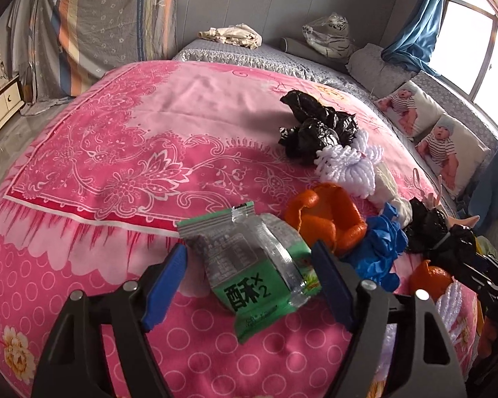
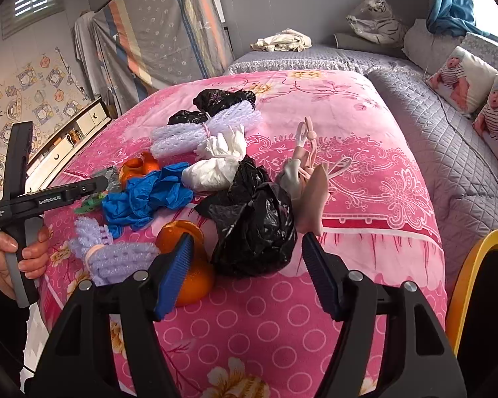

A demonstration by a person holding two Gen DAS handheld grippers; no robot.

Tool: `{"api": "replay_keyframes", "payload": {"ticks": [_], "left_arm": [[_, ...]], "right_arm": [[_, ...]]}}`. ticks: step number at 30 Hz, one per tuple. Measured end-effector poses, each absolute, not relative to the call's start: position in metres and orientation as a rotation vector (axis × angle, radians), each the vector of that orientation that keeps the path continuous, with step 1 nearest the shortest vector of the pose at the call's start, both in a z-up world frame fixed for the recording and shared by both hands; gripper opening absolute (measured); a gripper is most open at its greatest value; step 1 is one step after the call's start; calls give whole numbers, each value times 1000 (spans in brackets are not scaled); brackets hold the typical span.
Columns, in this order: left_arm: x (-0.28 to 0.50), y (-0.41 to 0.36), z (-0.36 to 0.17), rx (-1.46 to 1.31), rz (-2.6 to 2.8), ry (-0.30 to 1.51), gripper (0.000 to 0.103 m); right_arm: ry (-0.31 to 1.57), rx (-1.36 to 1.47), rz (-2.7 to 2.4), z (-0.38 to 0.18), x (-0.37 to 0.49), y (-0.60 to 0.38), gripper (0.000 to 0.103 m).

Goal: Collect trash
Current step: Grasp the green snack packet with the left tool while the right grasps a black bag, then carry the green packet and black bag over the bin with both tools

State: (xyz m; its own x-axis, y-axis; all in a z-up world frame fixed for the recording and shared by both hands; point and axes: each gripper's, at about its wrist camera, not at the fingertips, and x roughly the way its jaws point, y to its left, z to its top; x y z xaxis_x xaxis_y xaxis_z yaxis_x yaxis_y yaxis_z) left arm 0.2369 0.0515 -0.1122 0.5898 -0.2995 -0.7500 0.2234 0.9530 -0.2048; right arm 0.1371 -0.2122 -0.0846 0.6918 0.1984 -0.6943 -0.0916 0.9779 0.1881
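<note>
**A:** Left gripper (image 1: 249, 282) — what do the blue fingers (image 1: 165, 285) show?

**B:** Spread apart, astride a green wrapper (image 1: 259, 278) lying on the pink quilt (image 1: 116, 165). The right pad sits at the wrapper's edge; whether it presses, I cannot tell. The left pad stands clear, so nothing is clenched.

**A:** And the right gripper (image 2: 247, 272)?

**B:** Also released. Its fingers (image 2: 176, 275) flank a knotted black bag (image 2: 255, 229) without touching it. An orange peel (image 2: 192, 265) lies just behind the left finger.

**A:** Any containers?

**B:** Bags only — all bunched or tied, contents hidden. Besides the near one, a second black bag (image 1: 315, 126) lies further up the quilt, and a tied white bag (image 2: 215, 165) rests against the near black one. A yellow rim (image 2: 471, 265) curves at the right edge of the right wrist view; what it belongs to I cannot tell.

**A:** The rest of the trash?

**B:** Heaped together on the quilt: a crumpled blue glove (image 2: 146, 195), lilac foam nets (image 2: 202, 129), more peel (image 1: 325, 219). A doll (image 2: 305, 172) lies beside the near black bag. A hand (image 2: 20, 252) grips the left tool's handle at the left of the bed.
</note>
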Motion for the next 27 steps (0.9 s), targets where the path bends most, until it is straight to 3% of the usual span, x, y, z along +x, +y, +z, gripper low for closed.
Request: {"api": "replay_keyframes", "payload": {"ticks": [3,8,10,14,18,27], "left_arm": [[242,49,-118,-86,-302,915,59],[246,42,-121,-66,-291,925,46],[247,41,-123,-61,-281,930,33],[249,47,-124,-79,-270,940,21],[249,54,-121,-100,-263,938,16],[238,67,-104,-119,-238,896,15]], "right_arm": [[795,134,173,-85,143,-209,62],[839,150,190,-94,157,-208,44],[860,162,193,-98,161,-209,36],[874,187,200,-103,163,-213,29],[855,187,196,-100,158,-213,24],[772,189,183,-75,139,-219,23]]}}
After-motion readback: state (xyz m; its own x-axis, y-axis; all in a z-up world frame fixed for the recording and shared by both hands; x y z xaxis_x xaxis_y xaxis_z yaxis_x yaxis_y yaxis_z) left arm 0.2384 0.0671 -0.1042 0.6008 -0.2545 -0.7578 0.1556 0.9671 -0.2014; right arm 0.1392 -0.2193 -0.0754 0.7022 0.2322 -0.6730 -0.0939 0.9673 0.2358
